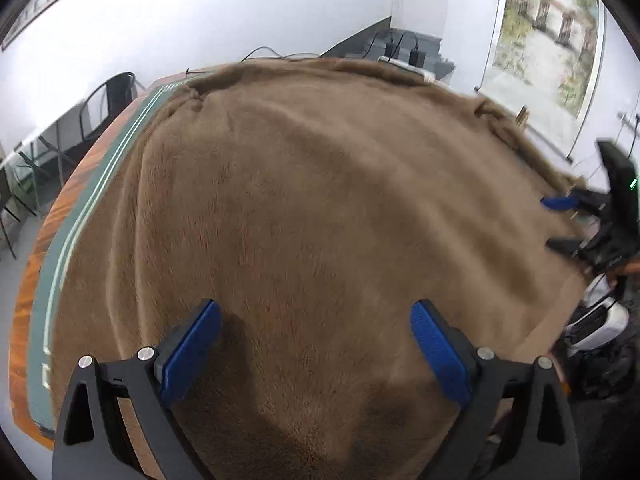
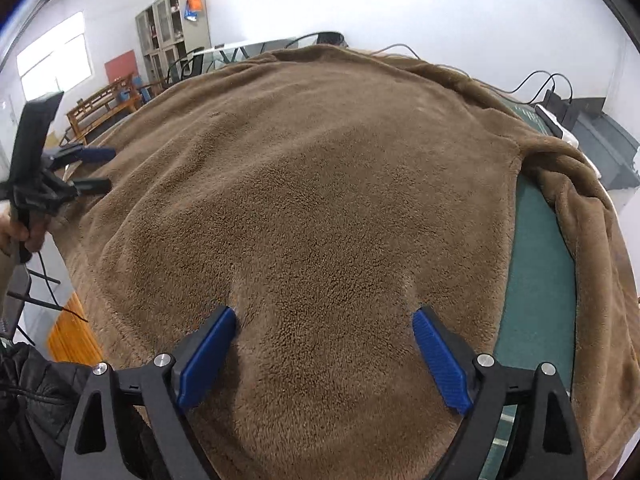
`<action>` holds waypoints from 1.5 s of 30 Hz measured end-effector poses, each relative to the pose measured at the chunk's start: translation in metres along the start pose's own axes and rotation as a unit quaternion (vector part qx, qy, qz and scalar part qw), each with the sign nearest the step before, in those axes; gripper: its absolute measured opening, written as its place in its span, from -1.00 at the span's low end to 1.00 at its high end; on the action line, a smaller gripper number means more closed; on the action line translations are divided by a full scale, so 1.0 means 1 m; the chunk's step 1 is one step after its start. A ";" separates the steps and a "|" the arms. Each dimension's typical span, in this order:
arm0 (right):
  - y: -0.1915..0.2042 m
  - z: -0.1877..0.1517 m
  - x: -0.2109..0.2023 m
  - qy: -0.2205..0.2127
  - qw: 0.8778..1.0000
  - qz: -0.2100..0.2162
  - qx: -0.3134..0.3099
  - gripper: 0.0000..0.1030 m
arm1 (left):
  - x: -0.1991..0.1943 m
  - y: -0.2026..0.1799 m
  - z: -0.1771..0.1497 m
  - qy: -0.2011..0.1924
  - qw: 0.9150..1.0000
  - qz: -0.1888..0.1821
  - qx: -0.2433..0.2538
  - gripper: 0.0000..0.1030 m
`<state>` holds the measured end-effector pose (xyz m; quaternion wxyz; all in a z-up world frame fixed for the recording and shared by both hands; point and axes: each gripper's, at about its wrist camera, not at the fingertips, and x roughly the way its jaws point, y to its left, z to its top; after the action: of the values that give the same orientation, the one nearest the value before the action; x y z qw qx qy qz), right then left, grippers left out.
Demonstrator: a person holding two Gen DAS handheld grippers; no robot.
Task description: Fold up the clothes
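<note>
brown fleece garment [image 1: 304, 200] lies spread flat over the green-topped table [image 1: 60, 280]. left gripper [image 1: 316, 320] and right gripper [image 2: 324, 320] both spread wide, tips on the pile, pinching nothing. looks soft, floppy, bulky, not slippery; best pinched at the near hem edge.

Brown fleece garment [image 2: 320, 184] spread flat over green-topped table [image 2: 548, 280].

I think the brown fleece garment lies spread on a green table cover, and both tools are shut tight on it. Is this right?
Not quite. Both tools stand open: the left tool and the right tool only rest over the brown fleece garment, as each wrist view shows. It does lie spread on the green table cover.
</note>
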<state>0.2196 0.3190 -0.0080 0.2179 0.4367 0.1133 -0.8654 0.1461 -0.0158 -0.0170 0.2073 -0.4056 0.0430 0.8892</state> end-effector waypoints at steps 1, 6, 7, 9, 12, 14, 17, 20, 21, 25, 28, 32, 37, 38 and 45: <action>-0.002 0.002 -0.003 0.002 1.000 0.003 0.002 0.78 | -0.008 0.003 0.009 -0.007 1.000 -0.009 -0.003 0.89; -0.028 0.034 -0.029 -0.053 0.998 0.005 0.031 0.78 | -0.019 0.013 0.060 -0.033 0.999 -0.026 -0.026 0.99; -0.033 0.042 -0.029 -0.060 0.998 0.003 0.036 0.78 | -0.016 0.014 0.070 -0.034 0.999 -0.021 -0.029 0.99; -0.041 0.059 -0.025 -0.066 0.997 -0.001 0.040 0.78 | 0.001 0.012 0.082 -0.025 0.999 -0.010 -0.033 0.99; -0.042 0.079 -0.003 -0.056 0.998 0.008 0.028 0.78 | 0.034 0.012 0.090 0.007 0.999 -0.005 -0.039 0.99; -0.039 0.083 0.011 -0.041 0.999 0.009 0.012 0.78 | 0.058 0.015 0.088 0.037 0.998 -0.002 -0.046 0.99; -0.035 0.080 0.040 0.002 1.000 -0.009 -0.012 0.78 | 0.080 0.025 0.076 0.072 0.996 0.007 -0.055 0.99; -0.037 0.070 0.059 0.041 0.999 -0.009 -0.017 0.86 | 0.088 0.032 0.071 0.090 0.995 0.006 -0.050 0.99; -0.039 0.069 0.058 0.042 0.999 -0.005 -0.016 0.89 | 0.087 0.031 0.073 0.097 0.994 0.004 -0.047 0.99; -0.049 0.076 0.054 0.049 0.999 0.010 -0.010 0.89 | 0.081 0.035 0.094 0.114 0.992 -0.019 -0.059 0.99; -0.061 0.103 0.041 0.036 0.999 0.017 0.001 0.89 | 0.069 0.044 0.134 0.098 0.990 -0.056 -0.080 0.99; -0.102 0.173 0.018 -0.015 0.997 0.035 0.064 0.89 | 0.058 0.062 0.209 0.062 0.988 -0.084 -0.115 0.99; -0.164 0.263 0.026 -0.058 0.979 0.072 0.183 0.89 | 0.096 0.094 0.301 0.035 0.982 -0.085 -0.162 0.99; -0.172 0.277 0.038 -0.055 0.972 0.093 0.209 0.89 | 0.114 0.101 0.310 0.045 0.979 -0.085 -0.179 0.99; -0.188 0.334 0.171 0.011 0.932 0.176 0.317 0.89 | 0.232 0.140 0.319 0.116 0.959 -0.052 -0.252 0.99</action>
<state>-0.1956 0.3080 0.0529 0.2153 0.5054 -0.2435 -0.7994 -0.2703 0.0123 0.0117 0.1374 -0.5464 -0.1801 0.8063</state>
